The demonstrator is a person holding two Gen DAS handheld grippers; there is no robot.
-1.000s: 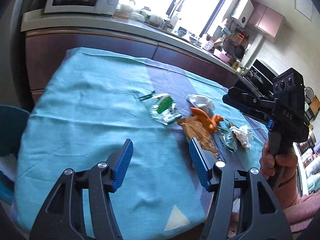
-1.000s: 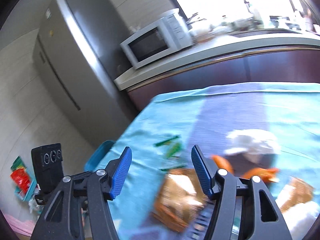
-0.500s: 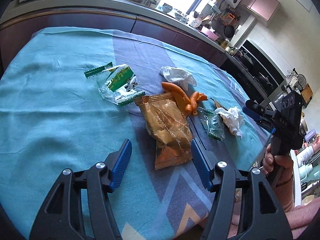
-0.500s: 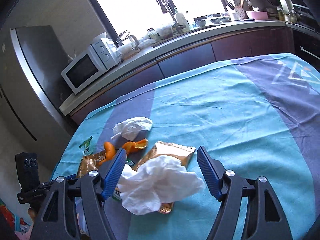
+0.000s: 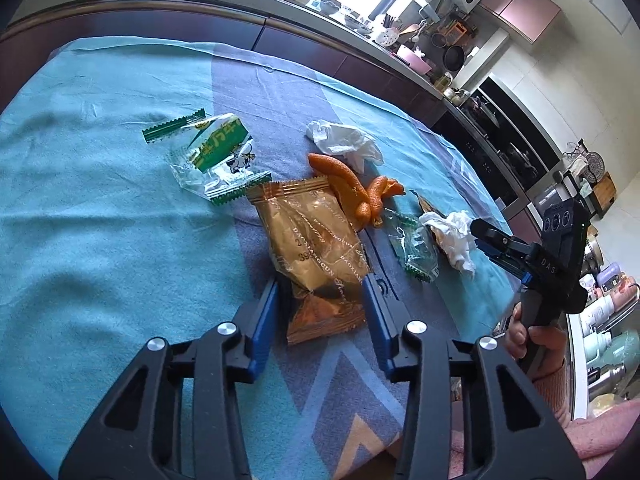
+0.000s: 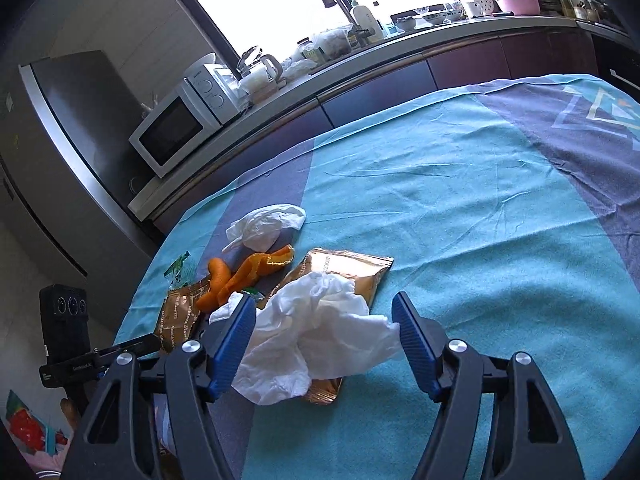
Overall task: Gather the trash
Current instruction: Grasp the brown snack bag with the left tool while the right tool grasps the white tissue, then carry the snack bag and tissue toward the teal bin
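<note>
My left fingers straddle, open, a gold snack wrapper printed "DAOXIANGCUN"; my right fingers spread wide around crumpled white tissue on the surface.

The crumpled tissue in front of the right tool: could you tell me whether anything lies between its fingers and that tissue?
Nothing visible does. The right tool is open, and the crumpled tissue lies straight ahead between its fingers, resting partly on a gold wrapper. The orange peel lies further off, to the left.
</note>
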